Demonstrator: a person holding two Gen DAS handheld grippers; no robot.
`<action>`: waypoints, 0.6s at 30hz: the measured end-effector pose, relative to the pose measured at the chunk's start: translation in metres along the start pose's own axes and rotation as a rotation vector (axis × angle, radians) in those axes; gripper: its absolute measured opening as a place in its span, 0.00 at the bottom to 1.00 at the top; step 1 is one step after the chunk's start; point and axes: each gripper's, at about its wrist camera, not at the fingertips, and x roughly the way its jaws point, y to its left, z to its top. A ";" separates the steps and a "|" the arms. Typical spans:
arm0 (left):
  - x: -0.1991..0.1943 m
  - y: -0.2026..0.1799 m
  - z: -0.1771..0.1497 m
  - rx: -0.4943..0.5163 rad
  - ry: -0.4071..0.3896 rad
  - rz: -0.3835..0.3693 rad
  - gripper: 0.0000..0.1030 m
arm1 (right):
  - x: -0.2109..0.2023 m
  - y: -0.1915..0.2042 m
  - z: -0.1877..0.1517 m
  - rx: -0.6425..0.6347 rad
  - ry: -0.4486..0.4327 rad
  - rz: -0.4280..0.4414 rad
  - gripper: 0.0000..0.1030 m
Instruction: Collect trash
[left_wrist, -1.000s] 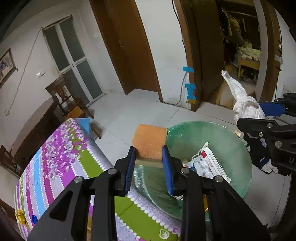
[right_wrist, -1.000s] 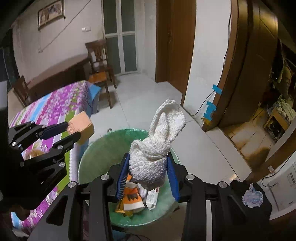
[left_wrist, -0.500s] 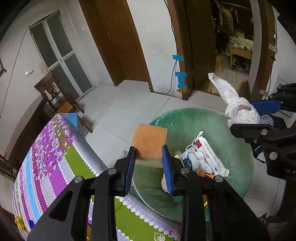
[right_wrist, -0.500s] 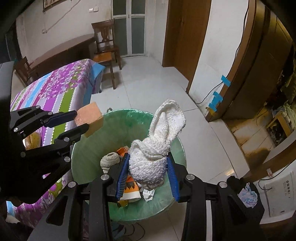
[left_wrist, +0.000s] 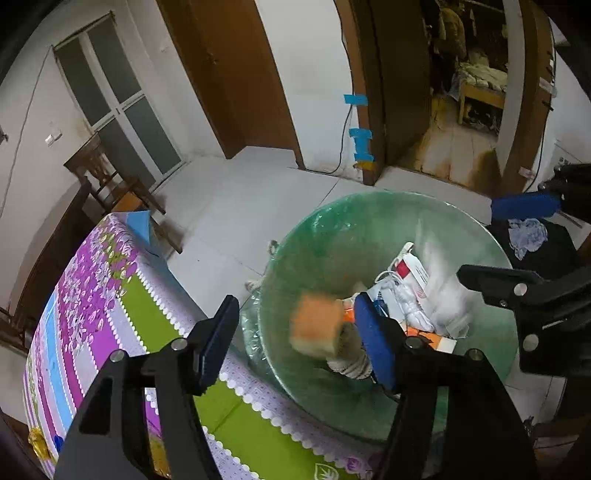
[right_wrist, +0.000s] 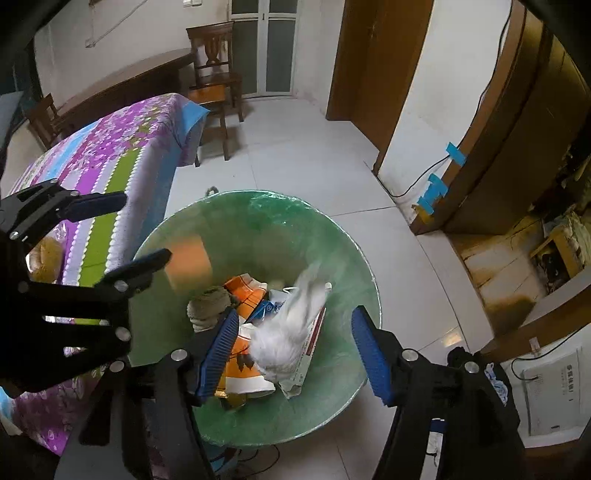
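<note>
Both grippers' fingers have just been opening and now stand wide with nothing clamped: the orange sponge (left_wrist: 317, 326) drops between the left gripper (left_wrist: 295, 339) fingers, and the white cloth (right_wrist: 288, 332) falls at 12 o'clock from the right gripper (right_wrist: 295, 354), into the green bin (right_wrist: 332, 229).

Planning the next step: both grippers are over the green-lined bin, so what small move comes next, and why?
Probably lift both away. The left gripper and right gripper have just been opening; the orange sponge and white cloth blur, falling free into the green-lined bin.
</note>
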 end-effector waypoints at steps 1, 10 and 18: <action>0.000 0.002 -0.001 -0.008 0.001 -0.006 0.60 | 0.001 0.000 -0.001 0.009 -0.004 0.000 0.63; -0.034 0.011 -0.021 -0.077 -0.121 -0.007 0.60 | -0.034 -0.020 -0.044 0.150 -0.137 -0.048 0.65; -0.105 0.003 -0.066 -0.094 -0.435 -0.010 0.95 | -0.106 -0.027 -0.124 0.472 -0.468 -0.105 0.95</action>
